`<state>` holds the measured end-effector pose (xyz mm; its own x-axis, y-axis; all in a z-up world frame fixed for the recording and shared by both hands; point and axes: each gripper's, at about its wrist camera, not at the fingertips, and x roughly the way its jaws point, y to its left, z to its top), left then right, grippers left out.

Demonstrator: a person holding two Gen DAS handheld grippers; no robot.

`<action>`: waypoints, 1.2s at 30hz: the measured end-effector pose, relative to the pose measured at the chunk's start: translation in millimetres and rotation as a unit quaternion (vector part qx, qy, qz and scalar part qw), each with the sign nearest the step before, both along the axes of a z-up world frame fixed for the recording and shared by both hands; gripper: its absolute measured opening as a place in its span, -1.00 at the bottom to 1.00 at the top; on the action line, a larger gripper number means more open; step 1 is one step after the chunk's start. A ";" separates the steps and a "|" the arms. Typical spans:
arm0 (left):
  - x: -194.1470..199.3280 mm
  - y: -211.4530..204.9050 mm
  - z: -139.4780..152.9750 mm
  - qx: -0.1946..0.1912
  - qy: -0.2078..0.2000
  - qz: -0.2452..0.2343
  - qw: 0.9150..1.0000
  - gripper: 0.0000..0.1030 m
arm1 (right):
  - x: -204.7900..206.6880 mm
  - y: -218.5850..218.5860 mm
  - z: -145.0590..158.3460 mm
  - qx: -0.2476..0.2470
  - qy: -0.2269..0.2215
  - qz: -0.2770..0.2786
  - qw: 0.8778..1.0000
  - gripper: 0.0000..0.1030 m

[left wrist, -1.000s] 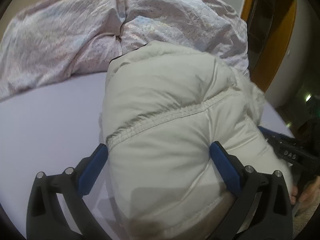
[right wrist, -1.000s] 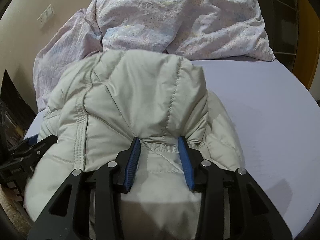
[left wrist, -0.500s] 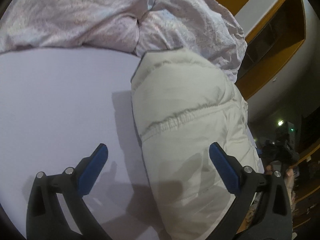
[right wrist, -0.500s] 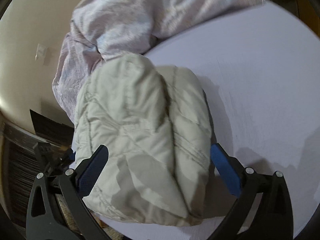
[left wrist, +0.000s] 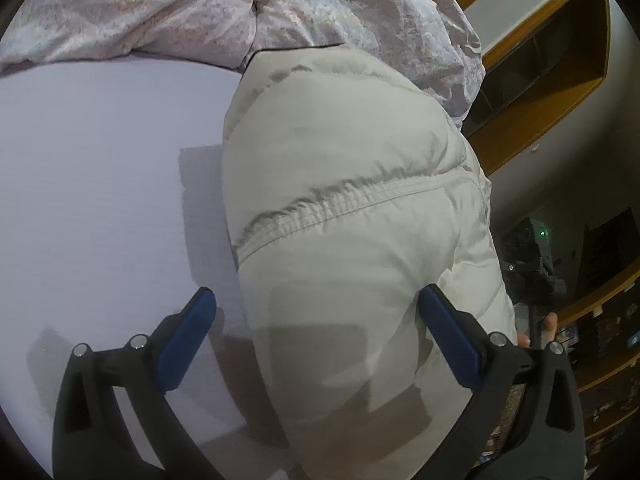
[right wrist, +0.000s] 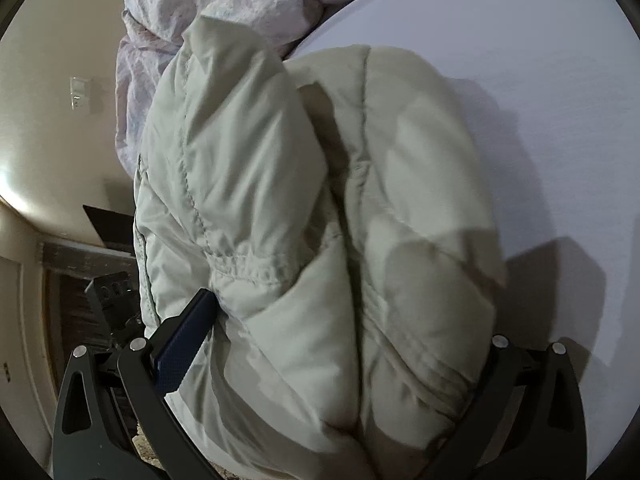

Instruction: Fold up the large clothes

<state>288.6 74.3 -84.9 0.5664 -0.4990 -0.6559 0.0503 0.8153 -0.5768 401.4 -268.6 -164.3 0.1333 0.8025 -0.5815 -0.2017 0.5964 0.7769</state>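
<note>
A cream puffy jacket [left wrist: 340, 152] lies folded into a thick bundle at the edge of a lilac bed sheet [left wrist: 100, 160]. My left gripper [left wrist: 316, 292] is open wide over the bundle's near end. Its right pad [left wrist: 444, 328] is against the jacket's side and its left pad [left wrist: 188, 332] is over bare sheet. In the right wrist view the jacket [right wrist: 260, 140] fills the middle, in two padded lobes. My right gripper [right wrist: 352, 296] is open wide and straddles it. Its left pad [right wrist: 184, 344] is beside the fabric, and the right fingertip is hidden behind the bulge.
A crumpled pale floral duvet [left wrist: 200, 8] is heaped behind the jacket. Wooden shelves [left wrist: 540, 60] stand past the bed's right edge. A person's fingers [left wrist: 548, 324] show near my left gripper. A wall with a switch [right wrist: 78, 92] lies left of the bed.
My right gripper let go of the jacket's seam and opened wide, then moved in over the bundle. Both views rolled, and the left gripper shifted sideways, showing more bare sheet.
</note>
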 end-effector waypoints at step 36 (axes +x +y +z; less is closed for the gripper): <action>-13.9 58.5 36.8 -0.097 -0.098 0.059 0.989 0.44 | 6.5 88.3 84.6 0.030 -0.165 0.077 0.983 0.23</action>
